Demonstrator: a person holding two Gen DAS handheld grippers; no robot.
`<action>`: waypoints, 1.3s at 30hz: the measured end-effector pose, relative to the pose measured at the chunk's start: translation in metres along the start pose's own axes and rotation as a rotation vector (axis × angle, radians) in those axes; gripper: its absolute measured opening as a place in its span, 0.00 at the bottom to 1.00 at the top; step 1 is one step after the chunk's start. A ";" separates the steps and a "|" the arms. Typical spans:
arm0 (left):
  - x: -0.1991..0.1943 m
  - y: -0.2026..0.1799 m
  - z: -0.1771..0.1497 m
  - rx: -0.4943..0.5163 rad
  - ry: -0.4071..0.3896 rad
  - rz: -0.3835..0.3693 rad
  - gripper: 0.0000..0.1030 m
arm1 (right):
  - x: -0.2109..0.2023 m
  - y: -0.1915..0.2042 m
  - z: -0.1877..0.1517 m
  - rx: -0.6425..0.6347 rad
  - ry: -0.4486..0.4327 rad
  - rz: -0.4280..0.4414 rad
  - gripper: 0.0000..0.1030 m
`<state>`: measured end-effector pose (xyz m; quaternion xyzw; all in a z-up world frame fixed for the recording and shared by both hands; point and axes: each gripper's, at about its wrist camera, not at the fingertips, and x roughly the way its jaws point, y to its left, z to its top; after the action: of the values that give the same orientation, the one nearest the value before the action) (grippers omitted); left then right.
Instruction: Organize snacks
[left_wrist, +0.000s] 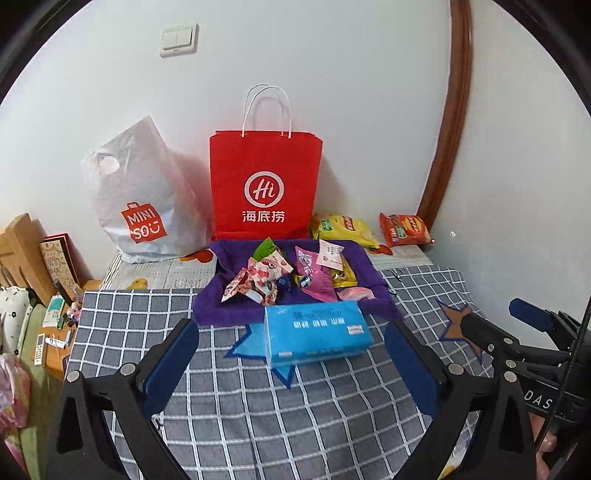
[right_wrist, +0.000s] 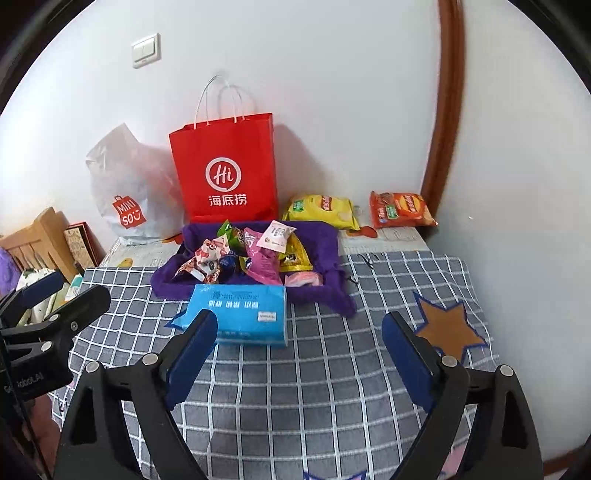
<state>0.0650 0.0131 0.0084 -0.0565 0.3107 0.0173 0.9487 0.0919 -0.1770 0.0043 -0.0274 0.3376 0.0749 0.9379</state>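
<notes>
A purple cloth basket (left_wrist: 225, 314) sits on the checked blanket and holds several small snack packets (left_wrist: 258, 277). A blue tissue pack (left_wrist: 317, 332) lies against the basket's near side. Behind the basket, a yellow chip bag (left_wrist: 343, 229) and an orange chip bag (left_wrist: 404, 229) lie by the wall. My left gripper (left_wrist: 291, 326) hangs open above the blanket, short of the tissue pack, with nothing between its fingers. My right gripper (right_wrist: 299, 319) is open too, empty, with the tissue pack (right_wrist: 240, 314) just beyond its left finger. The purple basket (right_wrist: 166, 280) is farther back.
A red paper bag (left_wrist: 264, 184) and a white plastic shopping bag (left_wrist: 140, 199) stand against the wall behind the basket. A wooden headboard (left_wrist: 22, 251) and small clutter line the left edge. A brown star patch (right_wrist: 447, 325) marks the blanket on the right.
</notes>
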 end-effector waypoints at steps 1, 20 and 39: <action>-0.004 -0.001 -0.004 0.000 -0.001 -0.003 0.99 | -0.004 -0.001 -0.003 0.001 -0.004 0.002 0.88; -0.040 -0.014 -0.028 0.007 -0.032 -0.018 0.99 | -0.045 -0.010 -0.033 -0.008 -0.050 -0.041 0.92; -0.043 -0.014 -0.028 0.012 -0.032 -0.014 0.99 | -0.052 -0.006 -0.034 -0.003 -0.058 -0.030 0.92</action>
<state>0.0149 -0.0045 0.0125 -0.0529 0.2951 0.0099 0.9539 0.0317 -0.1930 0.0114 -0.0317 0.3098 0.0621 0.9482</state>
